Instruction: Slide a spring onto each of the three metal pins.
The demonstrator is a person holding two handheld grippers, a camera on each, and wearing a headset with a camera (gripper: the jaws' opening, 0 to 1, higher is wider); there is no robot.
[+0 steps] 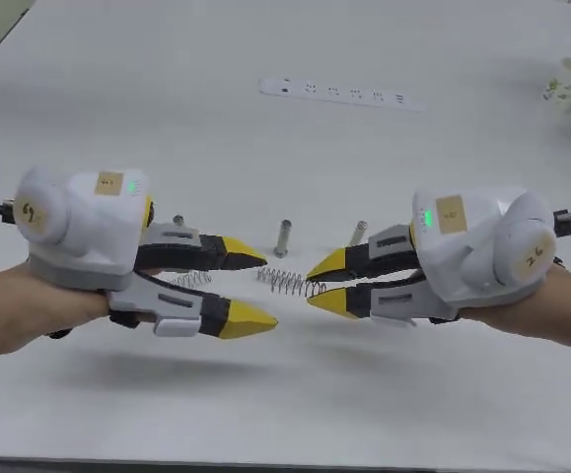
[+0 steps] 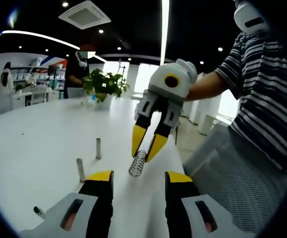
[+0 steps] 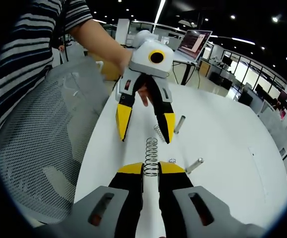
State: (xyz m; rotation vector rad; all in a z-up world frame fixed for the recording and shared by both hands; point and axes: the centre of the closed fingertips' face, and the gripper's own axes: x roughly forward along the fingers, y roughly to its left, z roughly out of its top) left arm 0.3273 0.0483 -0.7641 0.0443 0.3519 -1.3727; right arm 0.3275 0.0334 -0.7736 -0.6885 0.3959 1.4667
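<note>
The right tongs (image 1: 315, 285) are clamped on one end of a coiled steel-wire spring (image 1: 283, 280), whose free end points toward the left tongs (image 1: 267, 290), which gape wide. A short grey metal pin (image 1: 283, 237) stands upright on the white bench (image 1: 265, 148) just behind.

You work at a broad white workbench (image 1: 167, 99) in an open-plan office, a power strip (image 1: 339, 95) at its far side. Strip lights (image 2: 164, 29) cross the dark ceiling; a potted plant (image 2: 103, 84) stands before what may be bright windows (image 2: 143, 77). A mesh chair (image 3: 39, 144) sits near.
</note>
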